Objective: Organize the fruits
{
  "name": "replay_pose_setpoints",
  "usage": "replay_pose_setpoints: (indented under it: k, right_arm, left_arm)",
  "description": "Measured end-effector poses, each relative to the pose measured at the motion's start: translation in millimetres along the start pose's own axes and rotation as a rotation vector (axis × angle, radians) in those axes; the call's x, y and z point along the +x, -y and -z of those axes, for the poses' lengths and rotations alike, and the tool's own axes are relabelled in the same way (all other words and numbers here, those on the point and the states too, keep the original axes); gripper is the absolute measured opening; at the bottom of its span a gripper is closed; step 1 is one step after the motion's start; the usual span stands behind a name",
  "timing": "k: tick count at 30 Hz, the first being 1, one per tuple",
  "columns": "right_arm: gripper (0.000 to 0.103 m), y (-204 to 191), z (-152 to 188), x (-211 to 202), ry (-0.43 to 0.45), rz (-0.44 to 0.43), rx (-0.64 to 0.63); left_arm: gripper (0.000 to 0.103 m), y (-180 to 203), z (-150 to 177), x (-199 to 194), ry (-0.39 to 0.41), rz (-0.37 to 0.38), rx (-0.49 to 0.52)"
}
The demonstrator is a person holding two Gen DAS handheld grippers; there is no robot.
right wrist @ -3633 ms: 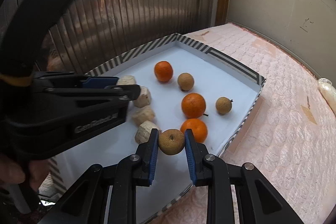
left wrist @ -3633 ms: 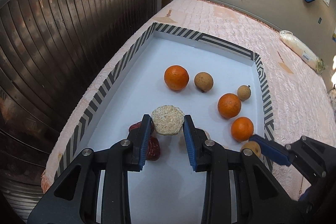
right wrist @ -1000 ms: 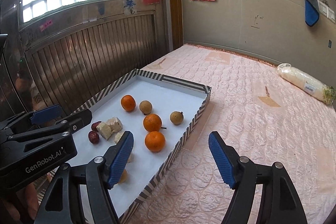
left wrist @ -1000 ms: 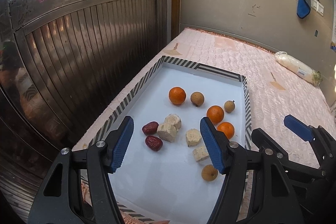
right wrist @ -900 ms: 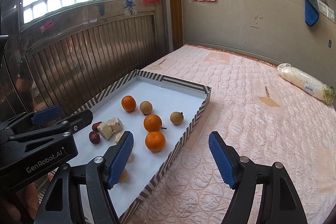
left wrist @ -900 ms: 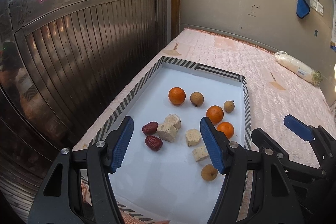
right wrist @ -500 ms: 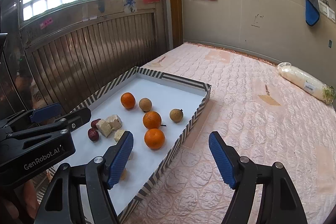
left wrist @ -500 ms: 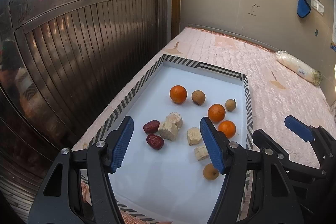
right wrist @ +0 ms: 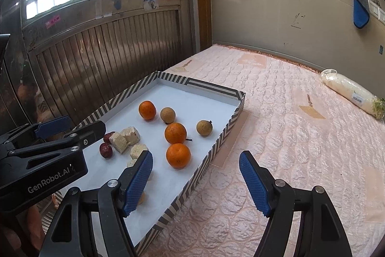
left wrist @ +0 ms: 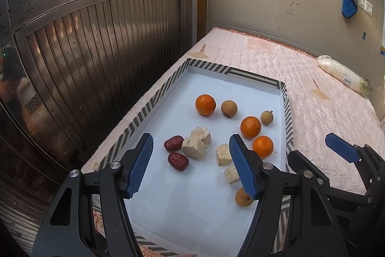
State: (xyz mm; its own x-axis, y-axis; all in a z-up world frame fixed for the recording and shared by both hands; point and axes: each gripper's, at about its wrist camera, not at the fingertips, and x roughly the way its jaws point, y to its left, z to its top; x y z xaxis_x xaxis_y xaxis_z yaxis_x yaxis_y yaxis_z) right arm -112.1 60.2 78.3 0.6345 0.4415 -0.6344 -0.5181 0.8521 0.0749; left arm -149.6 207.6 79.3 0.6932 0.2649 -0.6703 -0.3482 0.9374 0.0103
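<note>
2 grippers: left gripper and right gripper both apart, empty
Nearest fruit: longan in tray, beside left gripper's right finger
Nearer hand: left

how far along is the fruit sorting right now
Done: every fruit lies inside the striped tray, with red dates beside pale chunks. In hand: nothing; left gripper and right gripper are open and empty. Left: oranges and brown longans sit mixed.
</note>
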Motion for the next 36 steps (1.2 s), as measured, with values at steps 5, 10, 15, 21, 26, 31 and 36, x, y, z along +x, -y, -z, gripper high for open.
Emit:
replay_pose_setpoints:
  k: [5, 10, 15, 21, 26, 31, 36]
  right_arm:
    - [0.073, 0.8, 0.8, 1.9, -0.006, -0.005, 0.001]
    - [0.073, 0.1, 1.8, 4.8, -0.016, -0.004, -0.003]
    - [0.073, 0.0, 2.2, 6.3, -0.019, -0.006, 0.0]
    - [0.073, -0.2, 2.3, 8.8, -0.026, -0.006, 0.002]
    - [0.073, -0.9, 2.9, 10.7, -0.033, -0.005, -0.001]
    - [0.073, -0.3, 3.4, 10.8, -0.033, -0.004, -0.001]
    - [0.073, 3.6, 4.7, 10.4, -0.034, 0.001, 0.008]
  left_arm:
    - [0.066, -0.2, 0.2, 2.1, -0.006, -0.001, 0.001]
    - [0.066, 0.8, 0.1, 3.8, -0.01, -0.001, 0.005]
    - [0.066, 0.8, -0.2, 5.1, -0.014, -0.003, 0.004]
    - [0.066, 0.4, -0.9, 6.0, -0.015, -0.002, 0.006]
    - [0.066, 0.4, -1.0, 7.0, -0.019, -0.002, 0.006]
    - [0.066, 1.0, -0.8, 8.6, -0.022, -0.003, 0.011]
    - [0.066, 5.2, -0.8, 8.0, -0.016, -0.007, 0.024]
